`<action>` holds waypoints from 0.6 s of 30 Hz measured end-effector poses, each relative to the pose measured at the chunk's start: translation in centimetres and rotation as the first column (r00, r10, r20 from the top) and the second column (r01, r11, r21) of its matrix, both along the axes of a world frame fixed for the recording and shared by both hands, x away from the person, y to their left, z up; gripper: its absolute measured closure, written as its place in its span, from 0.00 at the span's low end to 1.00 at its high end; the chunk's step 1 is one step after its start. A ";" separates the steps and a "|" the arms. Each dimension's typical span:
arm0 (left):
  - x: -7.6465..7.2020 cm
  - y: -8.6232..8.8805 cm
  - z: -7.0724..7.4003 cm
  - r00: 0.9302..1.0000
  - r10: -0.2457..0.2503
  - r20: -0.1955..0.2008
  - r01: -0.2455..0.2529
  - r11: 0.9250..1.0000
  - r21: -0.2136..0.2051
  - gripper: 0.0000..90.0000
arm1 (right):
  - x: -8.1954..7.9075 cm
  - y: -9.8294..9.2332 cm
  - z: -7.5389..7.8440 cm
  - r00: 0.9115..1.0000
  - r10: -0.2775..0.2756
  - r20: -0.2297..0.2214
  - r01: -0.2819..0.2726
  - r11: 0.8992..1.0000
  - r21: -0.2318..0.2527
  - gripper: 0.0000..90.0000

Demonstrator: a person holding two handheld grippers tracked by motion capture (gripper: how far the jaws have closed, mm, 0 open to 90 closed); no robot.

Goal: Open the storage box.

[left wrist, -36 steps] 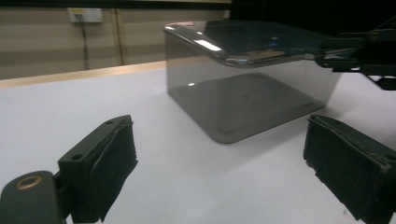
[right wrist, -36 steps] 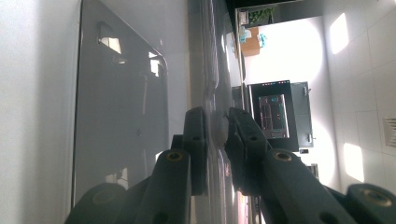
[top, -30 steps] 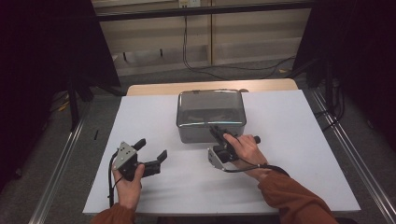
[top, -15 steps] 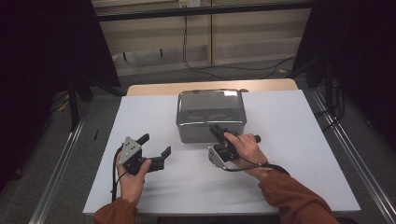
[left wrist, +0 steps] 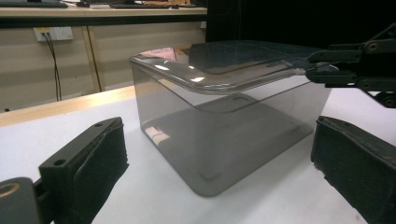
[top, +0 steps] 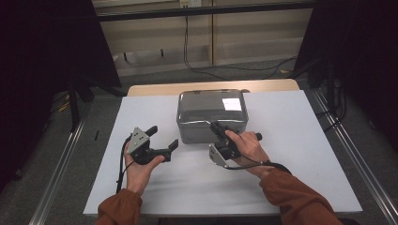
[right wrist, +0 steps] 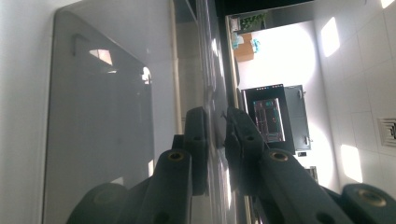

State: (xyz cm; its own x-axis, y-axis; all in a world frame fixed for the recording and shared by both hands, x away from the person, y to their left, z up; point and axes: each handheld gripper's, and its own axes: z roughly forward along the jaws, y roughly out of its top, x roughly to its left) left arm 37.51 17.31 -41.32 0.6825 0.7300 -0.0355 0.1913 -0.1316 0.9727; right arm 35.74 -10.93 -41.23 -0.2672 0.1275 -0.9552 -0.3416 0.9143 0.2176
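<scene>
Gripping: my right claw (top: 218, 130) is clamped on the near edge of the clear lid (top: 212, 107), its two jaws closed tight with the thin rim (right wrist: 215, 116) between them.
Lid: it sits on the smoky see-through box (top: 206, 129); in the left claw view its near corner (left wrist: 196, 81) lies just above the box wall, and I cannot tell whether it is seated all round.
Box: stands on the white bench (top: 141, 197), toward the far middle of it, in front of the bare wooden strip (top: 155, 89).
Left claw: my left claw (top: 162, 138) is spread wide with nothing between its jaws; it is held above the bench, left of the box and apart from it, pointing toward the box's near left corner.
Hands: my right hand (top: 246, 147) holds its claw at the box's front edge; my left hand (top: 138, 166) is well to the left.
</scene>
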 end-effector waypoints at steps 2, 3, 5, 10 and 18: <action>0.3 -0.3 0.1 1.000 0.000 0.004 0.000 1.000 0.013 0.04 | 0.1 0.0 0.2 1.000 0.004 0.009 -0.004 1.000 0.004 0.89; 0.5 -0.5 0.1 1.000 0.003 0.006 -0.003 1.000 0.020 0.04 | 0.2 0.0 0.4 1.000 0.001 0.007 -0.002 1.000 0.015 0.89; 0.7 -0.8 0.3 1.000 0.007 -0.001 -0.007 1.000 0.016 0.05 | 0.2 0.0 0.7 1.000 -0.001 0.011 0.000 1.000 0.026 0.89; 1.5 -1.5 0.7 1.000 0.004 0.027 -0.005 1.000 0.023 0.05 | 0.3 -0.1 1.1 1.000 0.000 0.014 -0.001 0.999 0.037 0.89; 3.6 -2.3 0.4 0.999 0.004 0.033 -0.005 1.000 0.014 0.07 | 0.5 -0.1 1.8 1.000 0.000 0.028 -0.002 0.999 0.044 0.90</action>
